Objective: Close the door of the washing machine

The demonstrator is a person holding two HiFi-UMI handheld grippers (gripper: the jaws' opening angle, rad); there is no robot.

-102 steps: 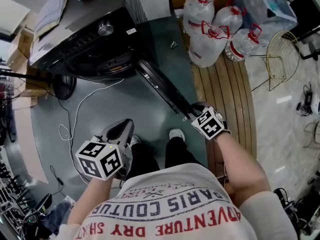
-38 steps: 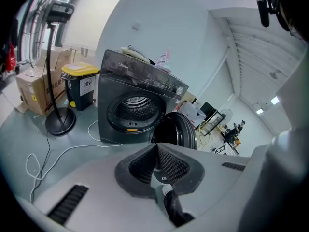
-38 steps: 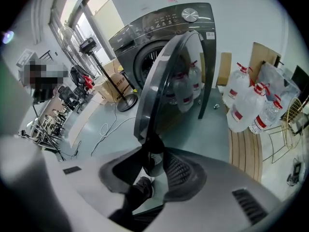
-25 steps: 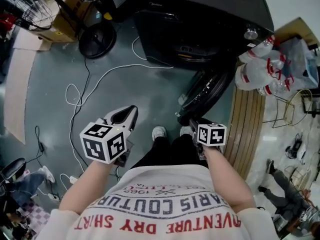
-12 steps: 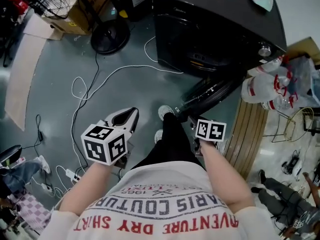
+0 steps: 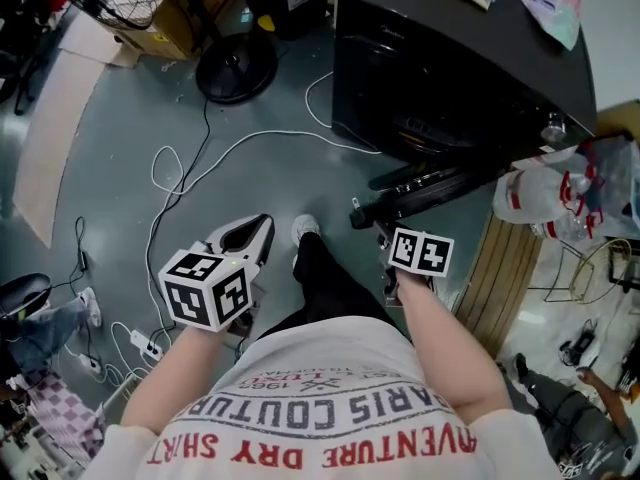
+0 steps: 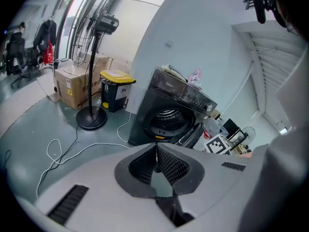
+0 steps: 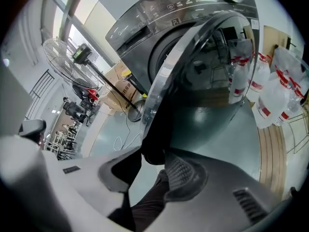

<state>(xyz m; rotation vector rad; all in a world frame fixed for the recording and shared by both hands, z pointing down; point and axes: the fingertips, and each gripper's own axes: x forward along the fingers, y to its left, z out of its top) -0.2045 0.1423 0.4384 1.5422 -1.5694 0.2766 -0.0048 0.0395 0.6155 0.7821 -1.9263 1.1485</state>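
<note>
Your right gripper (image 8: 154, 159) pinched the rim of the round dark glass door (image 8: 207, 81), left gripper (image 7: 155, 159) closed empty; partly open, it needed pushing home.

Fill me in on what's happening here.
A person stands at a black front-loading washing machine with a gripper in each hand. The right gripper is clamped on the free edge of the door, which stands partly open, not yet shut. The left gripper is shut and empty, held off to the side.
</note>
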